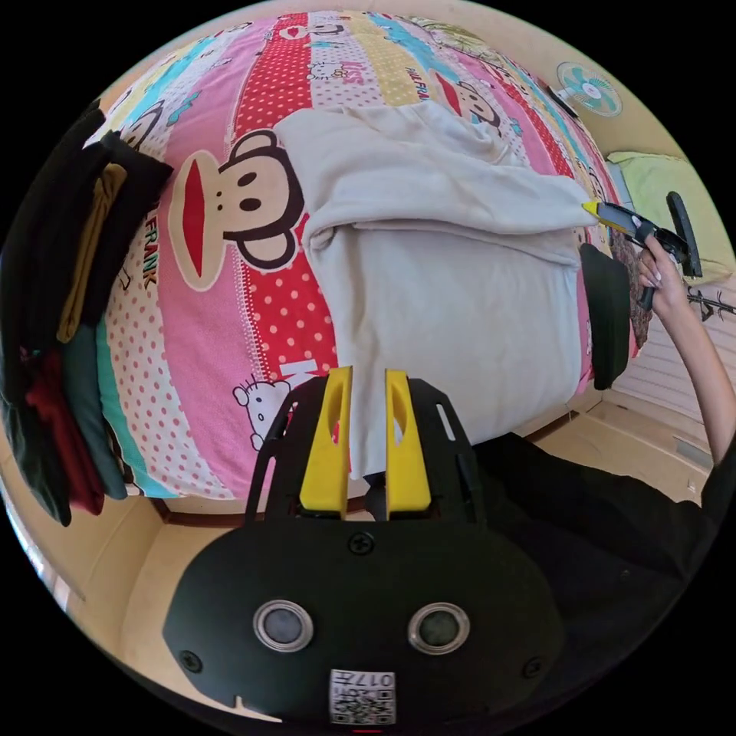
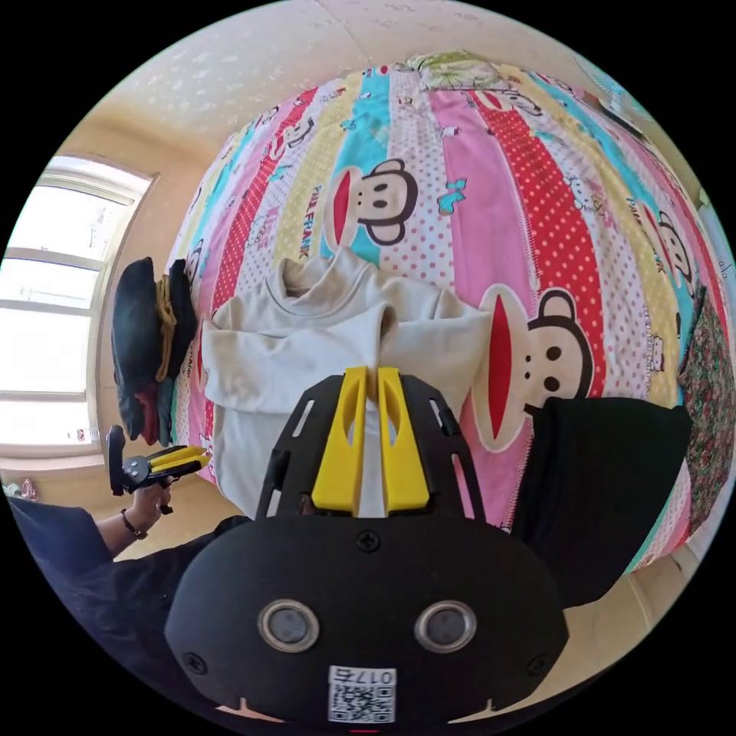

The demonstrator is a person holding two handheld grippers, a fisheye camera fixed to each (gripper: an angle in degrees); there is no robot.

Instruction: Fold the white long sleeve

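The white long sleeve (image 1: 429, 253) lies flat on the bed (image 1: 276, 77), close to its near edge, with the hem hanging slightly over that edge. It is cream-white and partly folded: one sleeve is drawn straight across the chest in a long band, and in the right gripper view the collar (image 2: 307, 280) stands up, pointing toward the far end of the bed.

At the bed's left edge sits a stack of folded clothes (image 1: 69, 322) — black, mustard, teal and dark red. Next comes the left gripper (image 1: 366, 379), at the hem by the near edge. Its yellow jaws stand a narrow gap apart, and white cloth shows between them lower down; whether they grip it I cannot tell. In the right gripper view the right gripper (image 2: 372, 377) has its jaws almost together on a raised pinch of the folded-over sleeve, which puckers at their tips. The left gripper view shows that same tool at the sleeve's cuff end, held in a hand (image 1: 663, 276).

Just beside the shirt's right side, at the near edge, lies a black folded garment (image 1: 606, 322) — it touches or nearly touches the shirt's side seam. A dark floral cloth (image 2: 701, 376) lies past it, along the bed's right edge. A small fan (image 1: 590, 88) stands off the bed's far right corner.
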